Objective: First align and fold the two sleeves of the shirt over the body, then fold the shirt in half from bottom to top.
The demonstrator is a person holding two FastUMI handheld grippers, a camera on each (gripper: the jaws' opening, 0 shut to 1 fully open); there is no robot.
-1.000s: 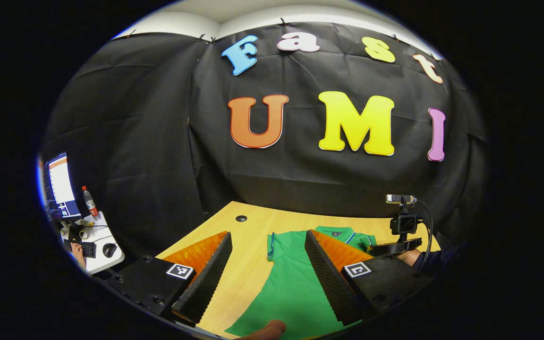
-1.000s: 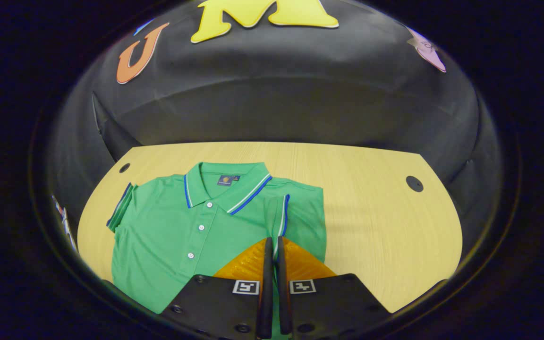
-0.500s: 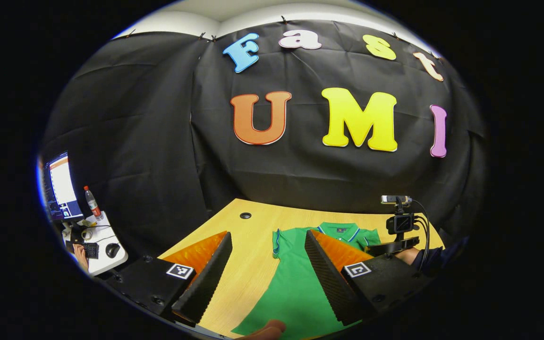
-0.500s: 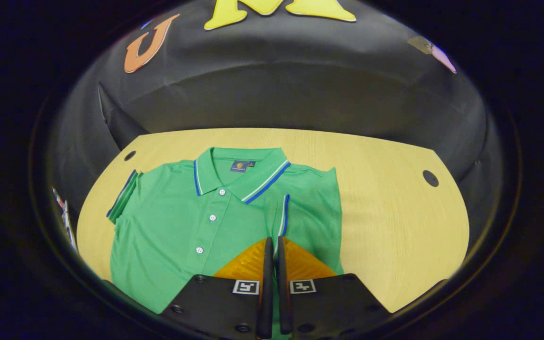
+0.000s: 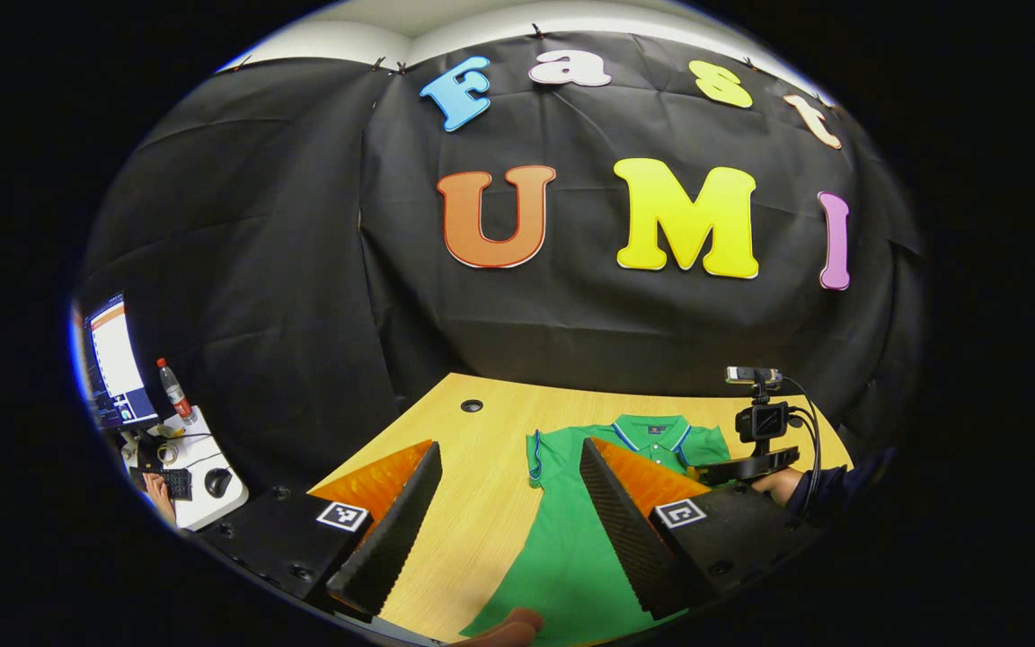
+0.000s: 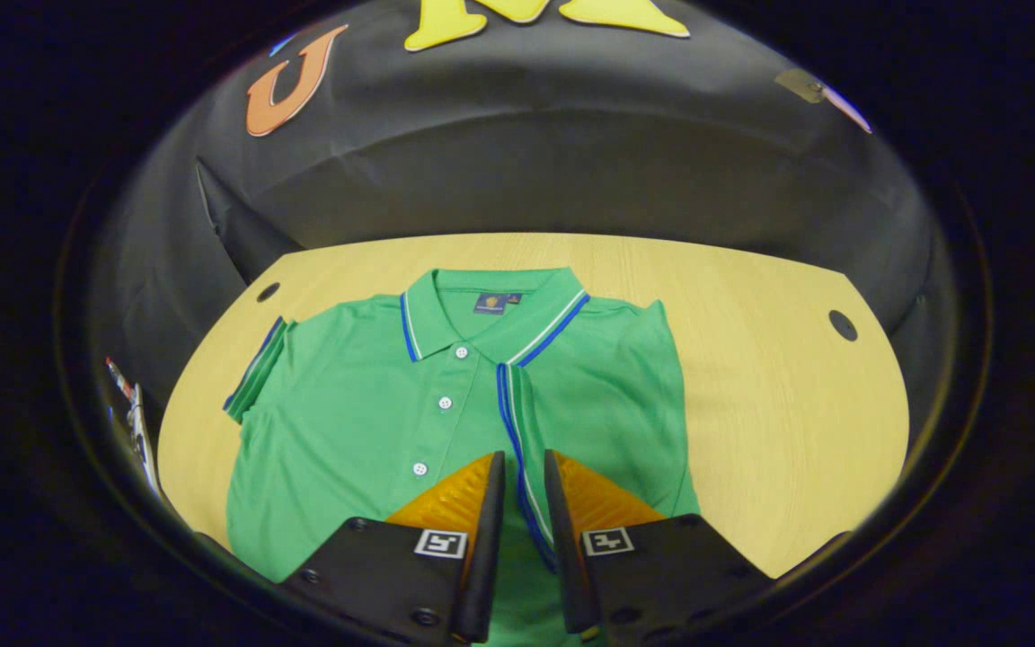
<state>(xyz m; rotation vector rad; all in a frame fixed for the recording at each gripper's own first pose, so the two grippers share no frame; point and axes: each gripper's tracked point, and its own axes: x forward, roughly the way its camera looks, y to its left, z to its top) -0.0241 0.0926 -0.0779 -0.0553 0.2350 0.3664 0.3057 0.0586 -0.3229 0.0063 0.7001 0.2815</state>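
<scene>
Here, a green shirt (image 6: 365, 422) lies flat on the bench (image 6: 769, 395), collar toward the wall.
Its right-hand sleeve (image 6: 526, 449) is folded over the body; the other sleeve (image 6: 257, 368) still spreads out. The hem is cut off at the bottom edge. The left gripper (image 5: 508, 499) hangs spread wide above the shirt; the right gripper (image 6: 522, 503) is slightly parted, released, with the sleeve's striped cuff showing in the gap.
</scene>
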